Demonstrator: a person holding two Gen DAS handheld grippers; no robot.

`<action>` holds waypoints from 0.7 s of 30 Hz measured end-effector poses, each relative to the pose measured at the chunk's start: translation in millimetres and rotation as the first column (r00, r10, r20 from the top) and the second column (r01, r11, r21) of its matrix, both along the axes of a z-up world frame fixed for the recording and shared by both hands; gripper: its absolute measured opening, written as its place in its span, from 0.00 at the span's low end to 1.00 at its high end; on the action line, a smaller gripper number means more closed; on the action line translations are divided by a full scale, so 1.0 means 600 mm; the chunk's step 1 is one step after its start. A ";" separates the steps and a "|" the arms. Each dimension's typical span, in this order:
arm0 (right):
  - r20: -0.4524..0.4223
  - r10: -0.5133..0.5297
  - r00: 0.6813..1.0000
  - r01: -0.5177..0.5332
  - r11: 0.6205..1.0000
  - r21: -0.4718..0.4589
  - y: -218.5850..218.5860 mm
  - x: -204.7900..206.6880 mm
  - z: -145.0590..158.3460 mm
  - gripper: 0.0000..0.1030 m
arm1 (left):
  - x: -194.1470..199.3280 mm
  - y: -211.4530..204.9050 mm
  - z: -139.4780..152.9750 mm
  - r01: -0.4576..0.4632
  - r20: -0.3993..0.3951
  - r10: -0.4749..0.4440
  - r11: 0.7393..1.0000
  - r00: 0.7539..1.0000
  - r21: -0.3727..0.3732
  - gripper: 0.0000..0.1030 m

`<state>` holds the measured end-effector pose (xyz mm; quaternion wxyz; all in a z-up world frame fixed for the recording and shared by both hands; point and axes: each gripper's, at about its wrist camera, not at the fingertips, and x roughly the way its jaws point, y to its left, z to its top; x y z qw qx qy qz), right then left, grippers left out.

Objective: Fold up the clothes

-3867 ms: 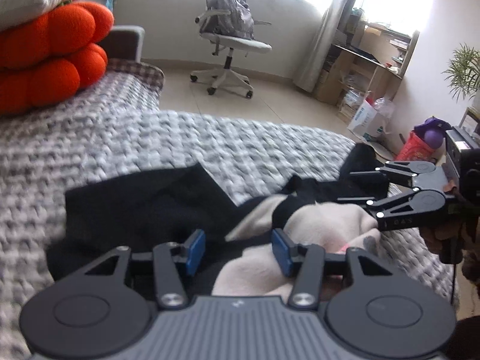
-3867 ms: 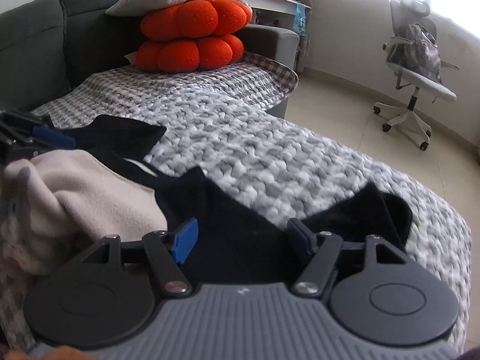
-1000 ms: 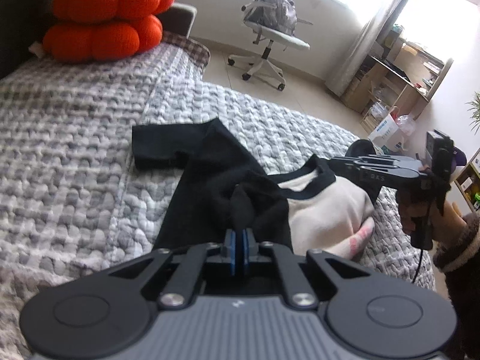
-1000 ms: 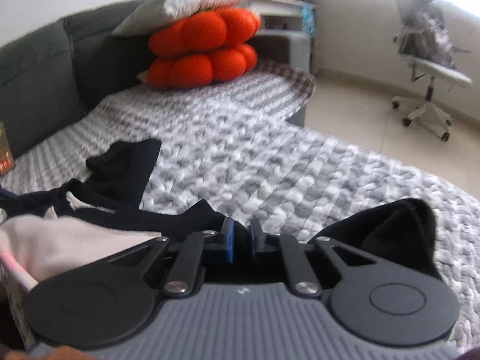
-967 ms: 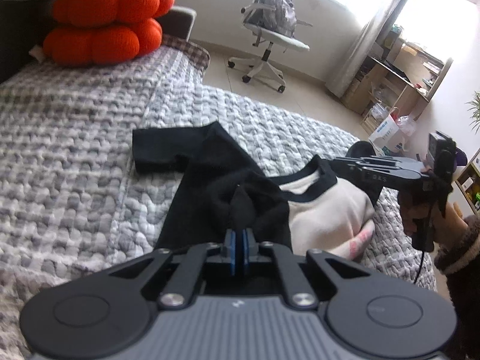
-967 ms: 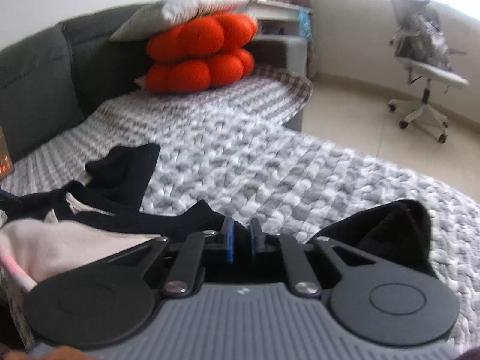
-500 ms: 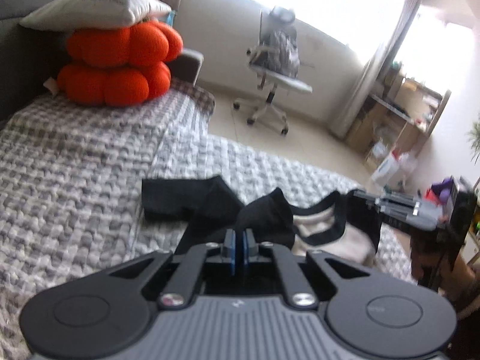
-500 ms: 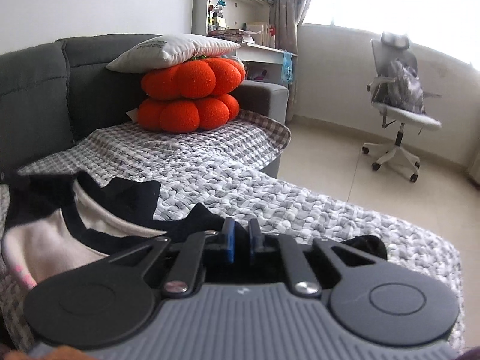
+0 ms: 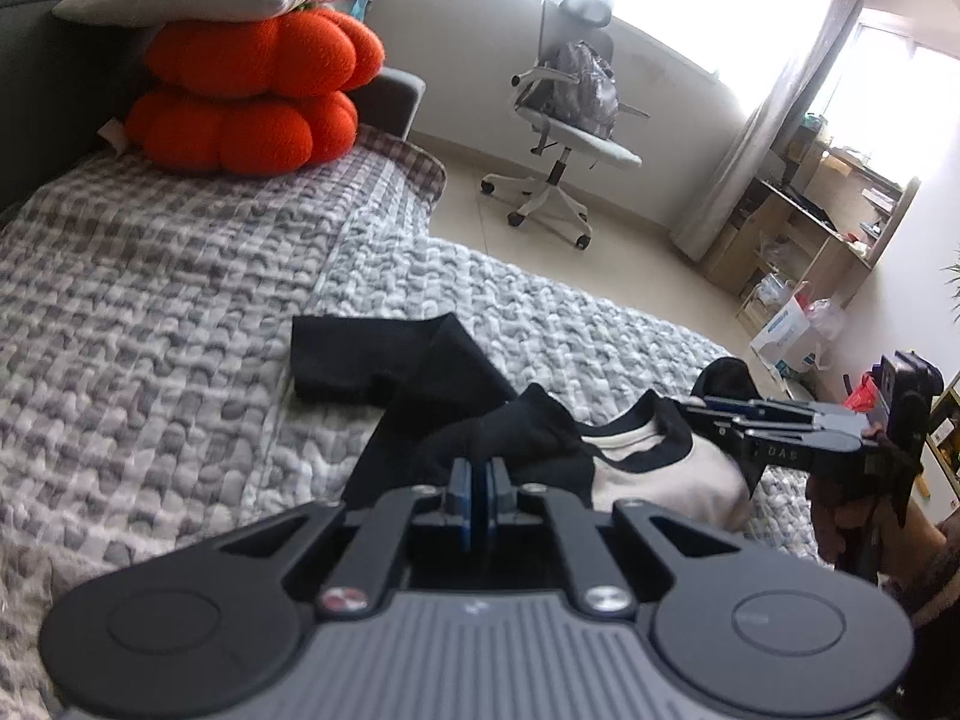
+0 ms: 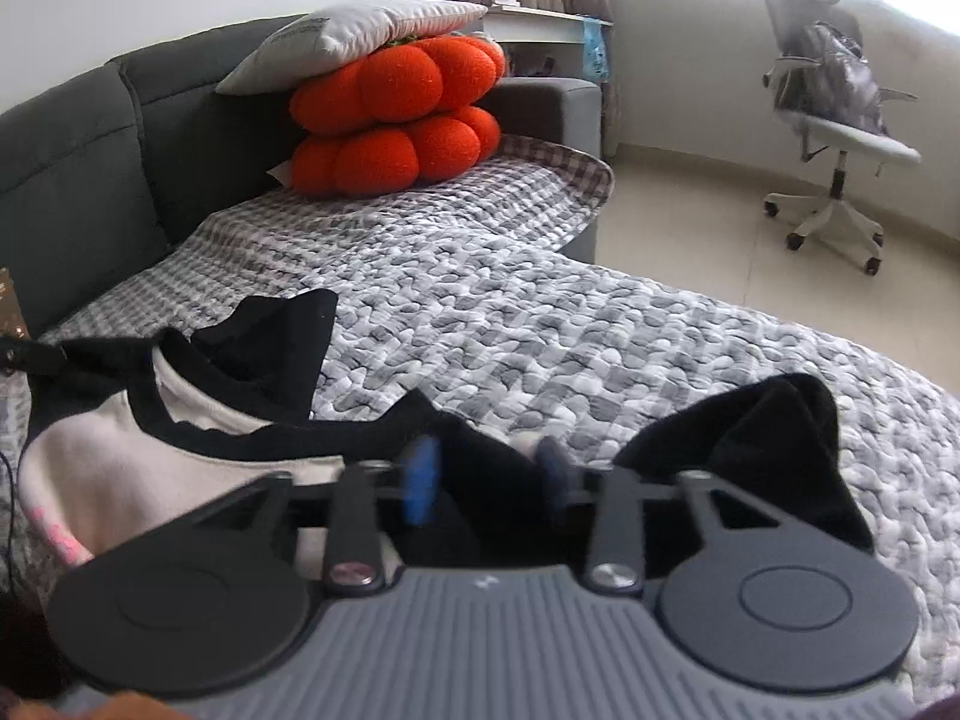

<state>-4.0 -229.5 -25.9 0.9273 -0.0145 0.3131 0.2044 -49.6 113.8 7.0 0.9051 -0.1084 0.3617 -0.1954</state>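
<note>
- Lying crumpled on the grey knitted blanket (image 9: 180,324) near its floor-side edge, the black and cream shirt (image 9: 654,468) has one black sleeve (image 9: 360,354) spread flat toward the sofa's back.
- The left tool (image 9: 480,483) has its blue pads pressed together on a raised fold of the shirt's black cloth.
- The right tool (image 10: 487,471) stands with its pads apart, black cloth lying between them.
- Two orange cushions (image 10: 396,120) and a white pillow (image 10: 354,39) are stacked at the sofa's far corner.

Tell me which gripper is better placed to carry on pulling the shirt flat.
Left. The left gripper is shut on the shirt at its black shoulder; the right gripper has its jaws open around the fabric, gripping nothing.
</note>
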 end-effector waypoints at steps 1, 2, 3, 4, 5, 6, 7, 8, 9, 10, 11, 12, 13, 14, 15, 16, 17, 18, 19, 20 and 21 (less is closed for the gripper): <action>-0.010 0.012 1.000 -0.012 1.000 0.005 0.000 0.007 0.000 0.43 | 0.000 0.001 -0.002 -0.003 -0.005 0.003 1.000 1.000 0.000 0.04; -0.023 0.027 0.999 -0.026 1.000 0.016 -0.001 0.016 0.001 0.44 | 0.000 0.002 -0.005 -0.006 -0.010 0.006 1.000 1.000 0.000 0.04; -0.038 0.039 0.998 -0.038 0.999 0.031 -0.002 0.027 0.000 0.44 | 0.000 0.003 -0.006 -0.010 -0.014 0.010 1.000 1.000 -0.001 0.04; -0.054 0.050 0.997 -0.048 0.998 0.046 -0.004 0.038 0.000 0.44 | 0.000 0.004 -0.008 -0.012 -0.017 0.012 1.000 1.000 -0.002 0.04; -0.065 0.062 0.996 -0.058 0.996 0.065 -0.007 0.047 -0.001 0.44 | 0.000 0.004 -0.009 -0.014 -0.019 0.014 1.000 1.000 -0.003 0.04; -0.073 0.073 0.995 -0.067 0.994 0.084 -0.010 0.056 -0.001 0.44 | 0.000 0.005 -0.010 -0.015 -0.021 0.015 1.000 1.000 -0.003 0.04; -0.074 0.088 0.993 -0.080 0.992 0.101 -0.012 0.063 0.000 0.44 | -0.001 0.005 -0.011 -0.016 -0.023 0.016 1.000 1.000 -0.004 0.04; -0.072 0.103 0.992 -0.094 0.989 0.116 -0.014 0.070 0.002 0.44 | -0.001 0.005 -0.011 -0.017 -0.024 0.017 1.000 1.000 -0.004 0.04; -0.074 0.118 0.990 -0.108 0.986 0.126 -0.016 0.077 0.004 0.44 | -0.001 0.006 -0.011 -0.018 -0.025 0.017 1.000 1.000 -0.003 0.04; -0.077 0.134 0.988 -0.122 0.983 0.135 -0.018 0.083 0.006 0.44 | -0.001 0.006 -0.011 -0.018 -0.025 0.018 1.000 1.000 -0.004 0.04; -0.087 0.157 0.984 -0.144 0.979 0.146 -0.018 0.089 0.007 0.44 | -0.001 0.006 -0.010 -0.018 -0.025 0.018 1.000 1.000 -0.005 0.04; -0.099 0.184 0.978 -0.167 0.973 0.158 -0.017 0.095 0.008 0.44 | 0.000 0.006 -0.010 -0.018 -0.026 0.018 1.000 0.999 -0.006 0.04; -0.113 0.206 0.972 -0.187 0.970 0.158 -0.014 0.099 0.008 0.44 | 0.001 0.007 -0.009 -0.018 -0.027 0.018 1.000 0.999 -0.008 0.04; -0.127 0.226 0.966 -0.206 0.966 0.154 -0.010 0.104 0.007 0.44 | 0.001 0.006 -0.009 -0.018 -0.027 0.018 1.000 0.999 -0.008 0.04; -0.141 0.247 0.959 -0.225 0.962 0.151 -0.006 0.108 0.006 0.44 | 0.001 0.006 -0.009 -0.018 -0.027 0.018 1.000 0.999 -0.008 0.04; -0.155 0.267 0.951 -0.245 0.958 0.148 -0.002 0.112 0.005 0.44 | 0.001 0.006 -0.009 -0.018 -0.027 0.018 1.000 0.999 -0.007 0.04; -0.167 0.280 0.945 -0.258 0.956 0.142 0.002 0.115 0.003 0.44 | 0.001 0.006 -0.010 -0.018 -0.027 0.018 1.000 0.999 -0.007 0.04; -0.179 0.292 0.940 -0.270 0.953 0.136 0.005 0.116 -0.001 0.44 | 0.001 0.006 -0.010 -0.020 -0.027 0.020 1.000 0.999 -0.008 0.04; -0.190 0.303 0.934 -0.282 0.951 0.129 0.008 0.117 -0.004 0.44 | 0.001 0.006 -0.010 -0.022 -0.027 0.022 1.000 0.999 -0.009 0.04; -0.181 0.300 0.937 -0.281 0.952 0.121 0.009 0.112 -0.004 0.41 | 0.001 0.007 -0.010 -0.025 -0.026 0.024 1.000 0.999 -0.010 0.04; -0.165 0.292 0.942 -0.276 0.955 0.112 0.010 0.105 -0.002 0.22 | 0.001 0.007 -0.010 -0.027 -0.025 0.027 1.000 0.999 -0.012 0.04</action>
